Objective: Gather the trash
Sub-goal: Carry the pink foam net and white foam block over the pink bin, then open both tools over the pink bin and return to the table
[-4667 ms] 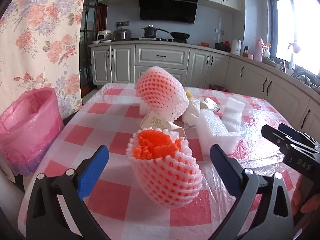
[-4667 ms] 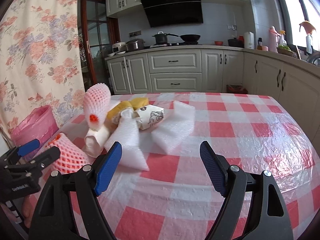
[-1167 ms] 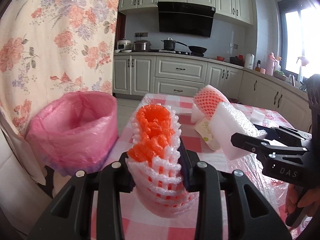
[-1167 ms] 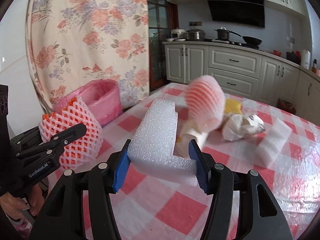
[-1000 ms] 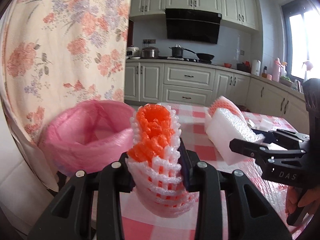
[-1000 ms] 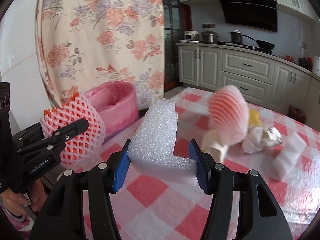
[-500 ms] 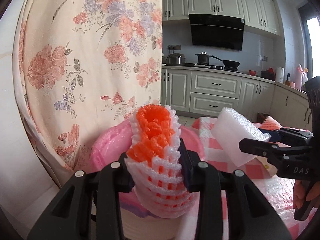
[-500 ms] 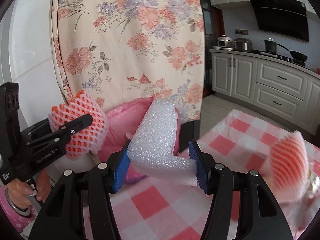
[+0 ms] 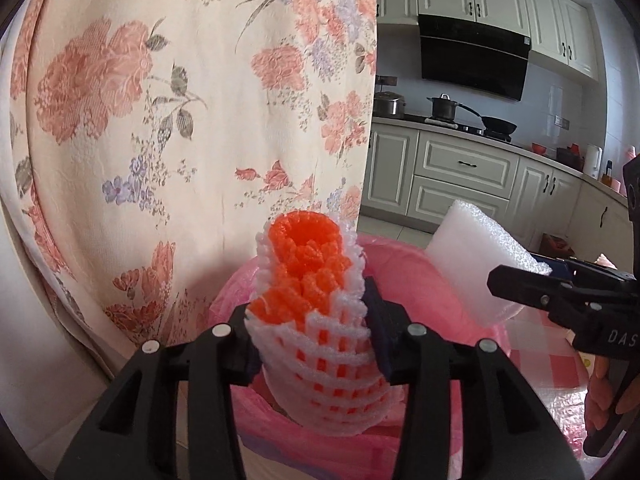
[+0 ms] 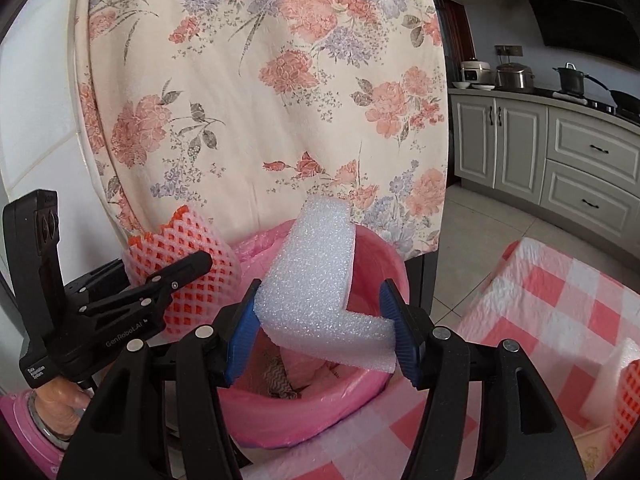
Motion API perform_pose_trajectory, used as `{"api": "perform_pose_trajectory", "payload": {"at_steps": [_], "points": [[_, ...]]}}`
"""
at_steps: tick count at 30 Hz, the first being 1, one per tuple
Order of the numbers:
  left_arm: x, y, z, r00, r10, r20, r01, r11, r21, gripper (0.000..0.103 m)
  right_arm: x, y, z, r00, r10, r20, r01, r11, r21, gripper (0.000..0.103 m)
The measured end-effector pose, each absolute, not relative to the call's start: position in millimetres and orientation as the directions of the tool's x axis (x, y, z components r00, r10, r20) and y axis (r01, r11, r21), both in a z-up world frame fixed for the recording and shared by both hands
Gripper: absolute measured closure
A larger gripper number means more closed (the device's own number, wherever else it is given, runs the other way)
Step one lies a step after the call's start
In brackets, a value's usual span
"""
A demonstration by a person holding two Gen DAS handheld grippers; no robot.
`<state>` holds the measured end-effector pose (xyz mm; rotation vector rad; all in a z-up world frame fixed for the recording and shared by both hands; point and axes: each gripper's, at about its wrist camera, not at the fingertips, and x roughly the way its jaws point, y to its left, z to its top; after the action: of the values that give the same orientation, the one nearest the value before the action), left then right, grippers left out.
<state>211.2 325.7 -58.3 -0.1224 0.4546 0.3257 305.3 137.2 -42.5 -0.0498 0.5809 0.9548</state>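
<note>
My left gripper (image 9: 312, 340) is shut on a white-and-orange foam fruit net (image 9: 316, 320) and holds it above the pink-bagged trash bin (image 9: 404, 280). My right gripper (image 10: 322, 334) is shut on an L-shaped white foam block (image 10: 320, 276) and holds it over the open mouth of the same bin (image 10: 360, 396). The left gripper with its net (image 10: 188, 268) shows at the left of the right wrist view. The right gripper with its foam block (image 9: 476, 256) shows at the right of the left wrist view. Some crumpled trash lies inside the bin.
A floral curtain (image 10: 260, 80) hangs right behind the bin. The table with the red-checked cloth (image 10: 552, 300) is to the right, with another fruit net (image 10: 626, 408) and white foam on it. Kitchen cabinets (image 9: 460, 176) stand beyond.
Both grippers have swung left from the table to the bin, each still holding its piece. Both pieces now hang over the bin's mouth.
</note>
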Motion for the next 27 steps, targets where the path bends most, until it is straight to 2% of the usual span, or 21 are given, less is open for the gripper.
{"api": "perform_pose_trajectory", "payload": {"at_steps": [1, 3, 4, 5, 15, 19, 27], "points": [[212.7, 328.7, -61.6, 0.847, 0.280, -0.452, -0.337, 0.940, -0.049, 0.056, 308.2, 139.3, -44.4, 0.434, 0.757, -0.489, -0.780, 0.587, 0.218, 0.044], [211.8, 331.3, -65.7, 0.847, 0.292, -0.445, -0.353, 0.934, -0.059, 0.039, 312.8, 142.1, -48.8, 0.431, 0.758, -0.489, -0.774, 0.589, 0.232, 0.031], [210.5, 332.9, -67.0, 0.848, 0.297, -0.439, -0.361, 0.930, -0.068, 0.029, 314.2, 143.1, -50.5, 0.432, 0.759, -0.487, -0.771, 0.591, 0.238, 0.031], [207.6, 334.9, -68.0, 0.852, 0.298, -0.430, -0.367, 0.926, -0.084, 0.026, 315.4, 143.5, -52.5, 0.427, 0.761, -0.488, -0.770, 0.589, 0.246, 0.031], [178.7, 332.2, -63.0, 0.856, 0.331, -0.397, -0.411, 0.902, -0.134, 0.011, 296.7, 117.2, -49.9, 0.464, 0.749, -0.473, -0.757, 0.612, 0.228, 0.031], [168.6, 314.6, -61.5, 0.853, 0.339, -0.396, -0.412, 0.905, -0.112, 0.005, 283.7, 93.2, -50.8, 0.502, 0.717, -0.484, -0.734, 0.649, 0.201, 0.031], [161.4, 252.8, -71.4, 0.866, 0.276, -0.418, -0.344, 0.934, -0.097, 0.005, 261.2, 22.1, -63.2, 0.581, 0.646, -0.495, -0.655, 0.732, 0.187, 0.028]]}}
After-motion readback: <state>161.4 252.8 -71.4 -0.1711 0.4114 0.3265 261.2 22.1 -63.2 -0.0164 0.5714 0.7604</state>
